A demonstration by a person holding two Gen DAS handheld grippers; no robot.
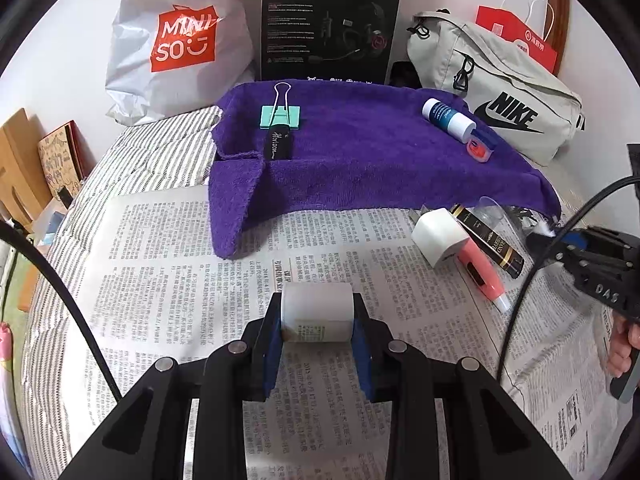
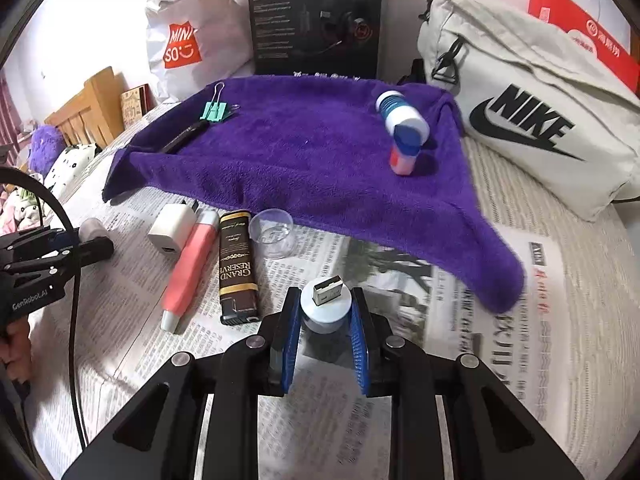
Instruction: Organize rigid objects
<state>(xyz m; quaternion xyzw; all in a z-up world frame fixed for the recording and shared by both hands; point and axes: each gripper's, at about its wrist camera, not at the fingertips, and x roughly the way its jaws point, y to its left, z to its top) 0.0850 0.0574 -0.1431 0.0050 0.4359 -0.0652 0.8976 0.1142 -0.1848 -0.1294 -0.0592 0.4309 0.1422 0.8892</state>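
- Far left of the purple towel [image 1: 360, 160]: a mint binder clip [image 1: 280, 117] and a black Horizon-marked stick [image 1: 278, 142] lie touching, seemingly already sorted.
- Left gripper [image 1: 317, 316], low over the newspaper [image 1: 160, 280], is closed on a white cylindrical bottle [image 1: 316, 312], its label only partly readable; it hangs short of the towel.
- On the paper just before the towel's front edge wait a white charger block [image 2: 172, 228], a pink pen-like tube [image 2: 192, 264], a black-and-gold Grand Reserve lighter [image 2: 236, 268] and a clear plastic cup [image 2: 274, 232], none yet moved, by the look of it.
- Right gripper [image 2: 325, 312] clamps a small round white device with a USB plug [image 2: 326, 300] pointing forward, also over newspaper.
- Right side of the towel: a blue-and-white bottle [image 2: 400, 114] and a blue-capped orange item [image 2: 404, 152] sit together, the latter blurred and hard to identify.
- Judged from this, four things are placed, two are in transit, four remain.
- The surface seems to be a bed; its edges are cut off.
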